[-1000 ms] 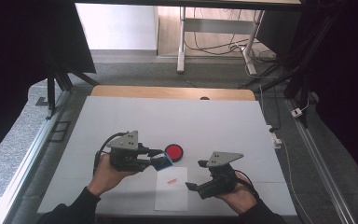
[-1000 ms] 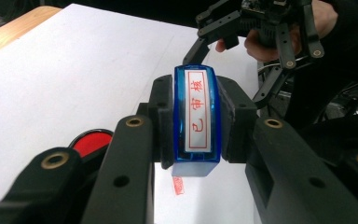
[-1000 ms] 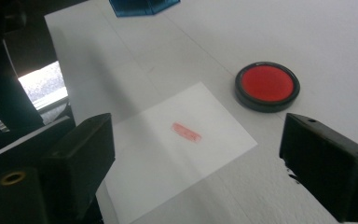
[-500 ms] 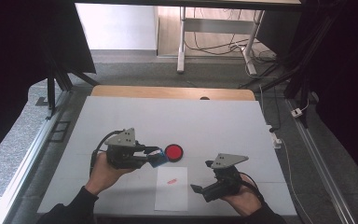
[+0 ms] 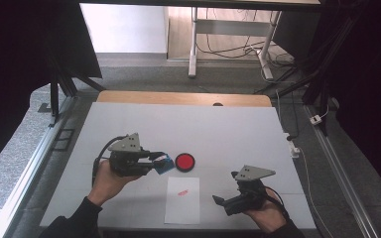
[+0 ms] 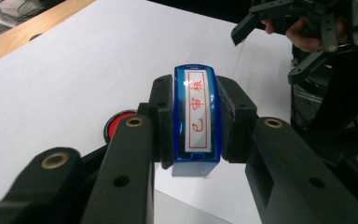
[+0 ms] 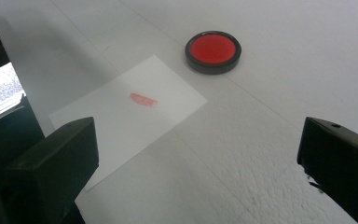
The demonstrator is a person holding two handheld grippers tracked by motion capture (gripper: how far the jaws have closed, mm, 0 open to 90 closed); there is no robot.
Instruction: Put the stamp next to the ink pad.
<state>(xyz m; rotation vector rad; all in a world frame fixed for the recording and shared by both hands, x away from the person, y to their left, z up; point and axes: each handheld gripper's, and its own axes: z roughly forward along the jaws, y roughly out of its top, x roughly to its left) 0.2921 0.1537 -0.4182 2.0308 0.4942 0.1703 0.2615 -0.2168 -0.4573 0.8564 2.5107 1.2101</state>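
My left gripper (image 5: 161, 163) is shut on a blue stamp (image 6: 196, 119) with red characters on its label, holding it just left of the round red ink pad (image 5: 184, 161). In front of the pad lies a white paper sheet (image 5: 182, 208) with a red stamped mark (image 7: 143, 100). My right gripper (image 5: 222, 202) hovers right of the sheet near the table's front edge. Its jaws have just been opening and stand wide apart with nothing between them. The right gripper view looks over the sheet toward the ink pad (image 7: 212, 50).
The work surface is a white mat (image 5: 228, 129) on a wooden table (image 5: 178, 98). A metal rail (image 5: 34, 158) runs along the left side, and cables (image 5: 302, 163) trail off the right edge. Desk legs and dark curtains stand beyond the far edge.
My right gripper has drifted right, away from the sheet, and a little toward the front edge. The left gripper has stayed by the ink pad with the stamp.
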